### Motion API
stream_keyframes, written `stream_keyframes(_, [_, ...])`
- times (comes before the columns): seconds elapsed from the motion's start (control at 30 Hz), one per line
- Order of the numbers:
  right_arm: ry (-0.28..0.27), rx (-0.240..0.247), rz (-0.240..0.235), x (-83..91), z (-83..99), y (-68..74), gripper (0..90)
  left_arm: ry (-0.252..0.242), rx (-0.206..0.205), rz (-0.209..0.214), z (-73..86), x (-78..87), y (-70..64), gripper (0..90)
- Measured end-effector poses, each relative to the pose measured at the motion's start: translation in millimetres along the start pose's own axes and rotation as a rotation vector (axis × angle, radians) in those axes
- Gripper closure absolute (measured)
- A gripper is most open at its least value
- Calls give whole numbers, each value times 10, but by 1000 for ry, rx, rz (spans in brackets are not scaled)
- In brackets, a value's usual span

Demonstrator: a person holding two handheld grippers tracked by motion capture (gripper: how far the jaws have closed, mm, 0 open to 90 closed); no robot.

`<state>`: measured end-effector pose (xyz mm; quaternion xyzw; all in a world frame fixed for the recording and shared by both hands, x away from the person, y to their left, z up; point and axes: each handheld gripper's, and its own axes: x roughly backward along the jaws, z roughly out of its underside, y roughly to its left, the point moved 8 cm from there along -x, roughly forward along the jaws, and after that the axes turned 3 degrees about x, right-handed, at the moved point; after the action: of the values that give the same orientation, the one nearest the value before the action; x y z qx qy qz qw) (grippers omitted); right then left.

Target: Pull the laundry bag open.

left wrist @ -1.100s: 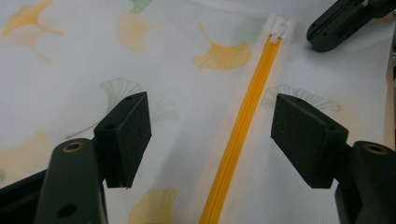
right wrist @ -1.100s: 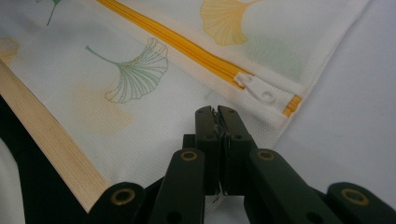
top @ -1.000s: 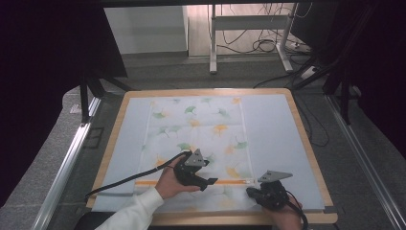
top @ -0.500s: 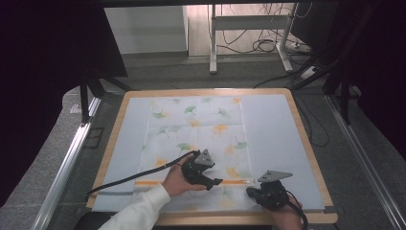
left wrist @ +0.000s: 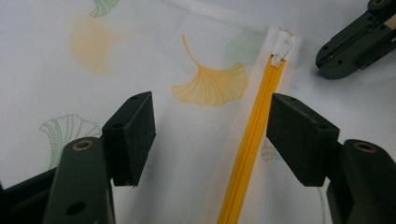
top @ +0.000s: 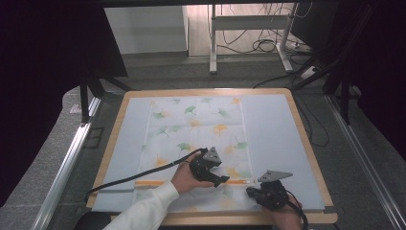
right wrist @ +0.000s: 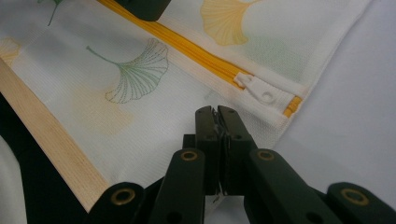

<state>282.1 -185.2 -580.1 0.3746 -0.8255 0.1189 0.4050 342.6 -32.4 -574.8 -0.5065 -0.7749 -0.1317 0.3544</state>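
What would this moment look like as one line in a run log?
left gripper: open, over orange zipper | right gripper: shut, near white zipper pull | white ginkgo-leaf mesh bag: flat on table

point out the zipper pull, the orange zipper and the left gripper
zipper pull [right wrist: 259, 91], right gripper view, white tab
orange zipper [left wrist: 252, 135], left gripper view, mid teeth
left gripper [left wrist: 210, 140], left gripper view, midway between open jaws

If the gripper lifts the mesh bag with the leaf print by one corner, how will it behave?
The mesh bag would probably droop, not stay flat: it is thin fabric lying limp on the table. It looks light and flat. The orange zipper may stay slightly stiffer than the cloth.
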Motion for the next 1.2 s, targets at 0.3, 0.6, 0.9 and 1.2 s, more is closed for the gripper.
stream_keyframes(0.3, [-2, 2, 3, -2, -2, -3, 869, 46, -77, -8, -104, -76, -68, 323])
stream_keyframes(0.6, [-1, 7, -1, -1, 0, -6, 868, 31, -88, 5, -224, -143, -167, 326])
stream_keyframes(0.9, [1, 1, -4, 0, 1, -5, 868, 17, -64, 31, -268, -155, -132, 332])
stream_keyframes(1.2, [-1, 1, -5, 0, 1, -7, 867, 56, -127, 36, -288, -300, -229, 333])
